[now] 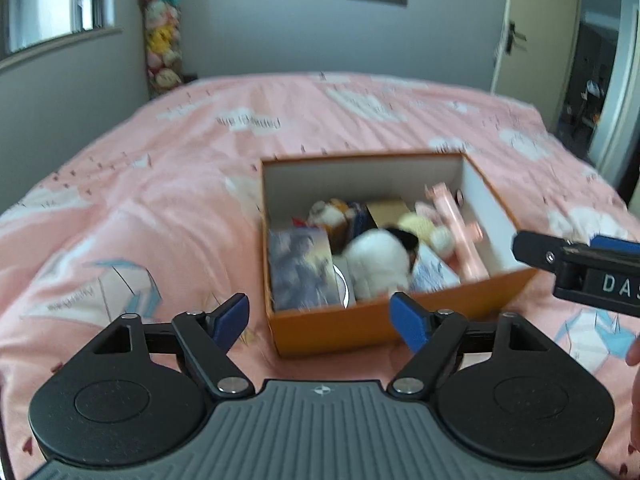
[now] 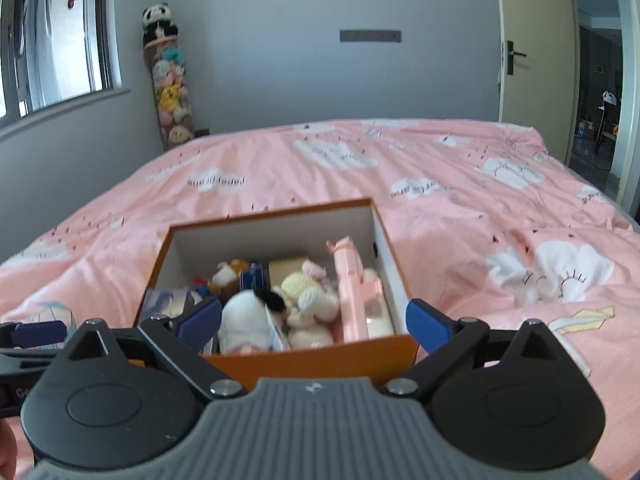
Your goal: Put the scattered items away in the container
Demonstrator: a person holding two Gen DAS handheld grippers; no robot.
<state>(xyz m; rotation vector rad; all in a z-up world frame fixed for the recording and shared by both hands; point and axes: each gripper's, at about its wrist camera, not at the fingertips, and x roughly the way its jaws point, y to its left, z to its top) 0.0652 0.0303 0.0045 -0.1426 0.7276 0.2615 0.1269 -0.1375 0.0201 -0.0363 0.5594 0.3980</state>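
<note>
Orange box (image 2: 316,354): open-topped, white inside, resting on the bed (image 2: 460,216) with its pink cloud-print cover.

Contents: white plush with a black ear (image 2: 246,320), cream knitted toy (image 2: 310,296), pink boxed item (image 2: 352,292) along the right wall, printed card (image 1: 300,270) at the left wall.

Your left tool (image 1: 320,316): spread wide, holding nothing, hovering just short of the box's near wall.

Your right tool (image 2: 314,320): spread wide, holding nothing, its blue pads either side of the box's near end.
</note>
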